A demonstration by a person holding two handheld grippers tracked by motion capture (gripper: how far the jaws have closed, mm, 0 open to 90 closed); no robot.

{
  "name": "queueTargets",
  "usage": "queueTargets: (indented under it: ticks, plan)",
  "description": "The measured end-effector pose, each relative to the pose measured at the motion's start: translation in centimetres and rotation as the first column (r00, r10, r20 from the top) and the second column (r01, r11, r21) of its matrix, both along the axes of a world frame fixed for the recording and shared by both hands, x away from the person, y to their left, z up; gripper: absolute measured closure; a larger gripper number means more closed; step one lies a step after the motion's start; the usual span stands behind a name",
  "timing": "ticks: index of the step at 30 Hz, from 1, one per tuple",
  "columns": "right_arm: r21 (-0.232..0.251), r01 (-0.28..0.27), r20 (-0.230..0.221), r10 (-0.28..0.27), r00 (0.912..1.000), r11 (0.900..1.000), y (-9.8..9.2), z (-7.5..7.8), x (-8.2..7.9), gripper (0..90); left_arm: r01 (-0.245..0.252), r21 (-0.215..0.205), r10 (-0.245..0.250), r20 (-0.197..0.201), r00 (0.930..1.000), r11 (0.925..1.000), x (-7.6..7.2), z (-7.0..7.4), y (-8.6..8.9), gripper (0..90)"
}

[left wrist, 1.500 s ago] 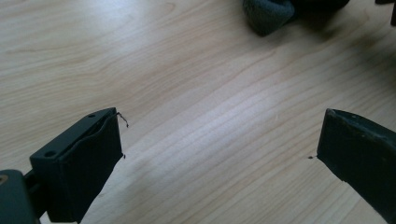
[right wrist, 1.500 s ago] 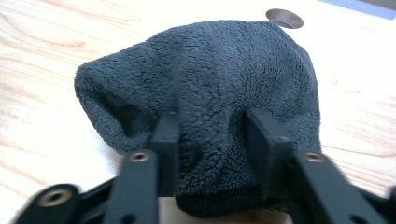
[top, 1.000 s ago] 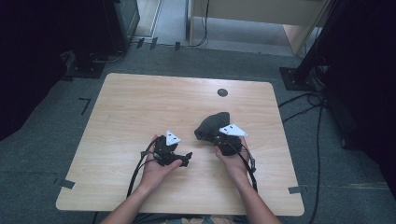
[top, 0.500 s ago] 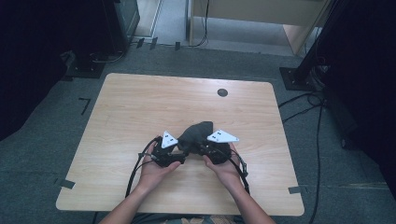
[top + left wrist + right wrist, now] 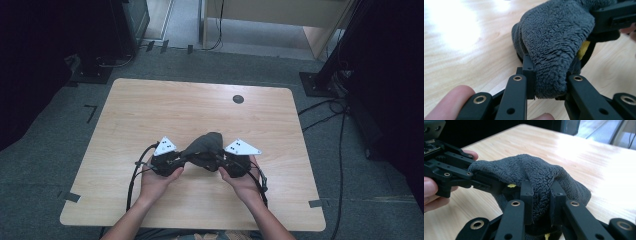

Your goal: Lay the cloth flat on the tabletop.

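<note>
Black gripper (image 5: 549, 82) jaws with brass-ringed screws, white three-cornered plates, trailing black cables.

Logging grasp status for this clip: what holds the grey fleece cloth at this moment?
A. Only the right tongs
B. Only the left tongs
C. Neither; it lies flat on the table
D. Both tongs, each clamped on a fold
D: the left tongs pinch one end of the grey fleece cloth, and the right tongs squeeze another fold, as each gripper view shows.
</note>
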State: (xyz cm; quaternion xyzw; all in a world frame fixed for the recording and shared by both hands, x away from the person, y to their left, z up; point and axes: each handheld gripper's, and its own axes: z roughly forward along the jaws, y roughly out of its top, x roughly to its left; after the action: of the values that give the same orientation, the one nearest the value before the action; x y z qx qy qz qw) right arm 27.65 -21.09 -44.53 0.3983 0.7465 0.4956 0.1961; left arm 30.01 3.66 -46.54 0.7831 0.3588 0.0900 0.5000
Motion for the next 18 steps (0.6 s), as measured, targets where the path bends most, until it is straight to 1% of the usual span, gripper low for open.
queueTargets:
  ticks: [3,5,7,8,9,10,11,13,14,16,17,18]
  plan:
    - [0.017,-0.010,0.022,0.010,0.9997,1.000,0.0,0.9,-0.6,78.0,0.032,-0.021,-0.031,0.013,0.9994,0.9993,-0.5,1.2,0.4,77.5]
    - [0.025,-0.018,0.024,0.017,0.9996,1.000,0.1,1.6,-1.0,77.9,0.074,-0.037,-0.073,0.011,0.9973,0.9966,-0.9,2.1,0.6,77.7]
    - [0.037,-0.023,0.025,0.022,0.9995,0.999,0.1,2.2,-1.3,77.6,0.109,-0.031,-0.108,0.036,0.9935,0.9935,-1.4,2.8,0.7,77.5]
    - [0.039,-0.025,0.026,0.024,0.9994,0.999,0.1,2.4,-1.5,77.5,0.122,-0.019,-0.121,0.050,0.9914,0.9923,-1.5,3.0,0.7,77.4]
    - [0.036,-0.026,0.031,0.025,0.9992,0.999,0.1,2.5,-1.5,77.1,0.127,-0.007,-0.126,0.051,0.9907,0.9919,-1.5,3.0,0.7,77.2]
    - [0.033,-0.026,0.029,0.025,0.9993,0.999,0.1,2.5,-1.5,76.7,0.129,-0.002,-0.128,0.041,0.9909,0.9917,-1.3,2.7,0.7,76.9]
    - [0.028,-0.020,0.019,0.020,0.9996,0.999,0.1,2.3,-1.3,76.1,0.122,0.000,-0.122,0.015,0.9924,0.9925,-0.8,2.0,0.8,76.5]
    - [0.014,0.002,-0.013,-0.002,0.9999,1.000,0.0,1.4,-0.7,73.0,0.093,0.010,-0.092,-0.019,0.9955,0.9957,-0.2,1.1,0.8,75.3]
    - [0.009,0.014,-0.025,-0.014,0.9996,1.000,0.0,0.9,-0.4,70.2,0.057,0.027,-0.056,-0.052,0.9971,0.9980,0.3,0.2,0.8,75.0]
    - [-0.013,0.060,-0.060,-0.061,0.9963,0.998,-0.3,-0.5,0.5,67.5,-0.005,0.060,0.011,-0.089,0.9960,0.9982,1.0,-0.9,0.9,74.6]
    - [-0.010,0.068,-0.073,-0.069,0.9950,0.998,-0.6,-1.0,0.9,66.0,-0.020,0.058,0.026,-0.105,0.9941,0.9981,1.2,-1.3,1.1,74.5]
    - [0.001,0.071,-0.090,-0.070,0.9934,0.997,-0.8,-1.3,1.2,64.2,-0.033,0.060,0.039,-0.111,0.9930,0.9977,1.4,-1.4,1.3,74.4]
